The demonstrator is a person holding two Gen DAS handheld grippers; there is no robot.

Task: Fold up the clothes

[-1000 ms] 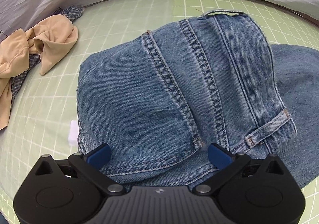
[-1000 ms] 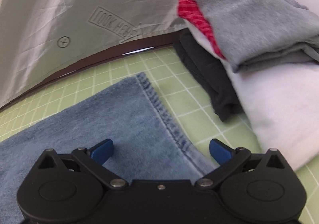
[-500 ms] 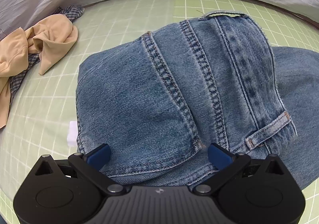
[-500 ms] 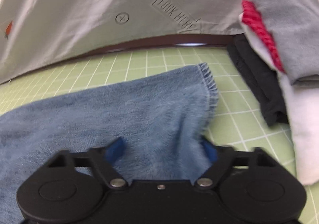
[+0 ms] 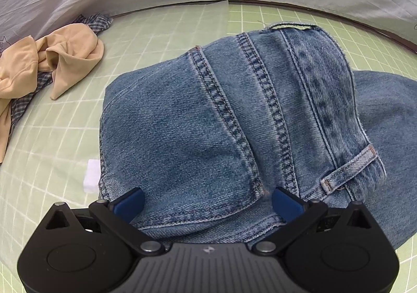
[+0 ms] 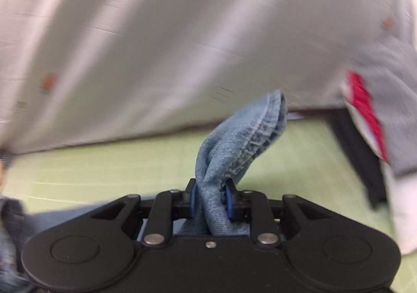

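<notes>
Blue jeans [image 5: 234,121] lie on the green grid mat [image 5: 161,32], waistband end nearest in the left wrist view. My left gripper [image 5: 208,201] hovers open just above the waist, its blue pads [image 5: 130,201] apart on either side of a seam and clear of the cloth. In the blurred right wrist view my right gripper [image 6: 210,200] is closing on the hemmed leg end of the jeans [image 6: 242,141], which is bunched between the blue pads and stands up off the mat [image 6: 117,162].
A tan garment [image 5: 52,63] over a checked shirt [image 5: 96,24] lies at the mat's far left. A small white tag [image 5: 92,173] sits by the jeans. Folded clothes, grey [image 6: 391,79], red, black and white, are stacked at the right. Grey sheeting [image 6: 182,32] backs the mat.
The right gripper went from wide open over the flat leg hem to pinching it, then lifted it off the mat while swinging sideways. The left gripper stayed put.
</notes>
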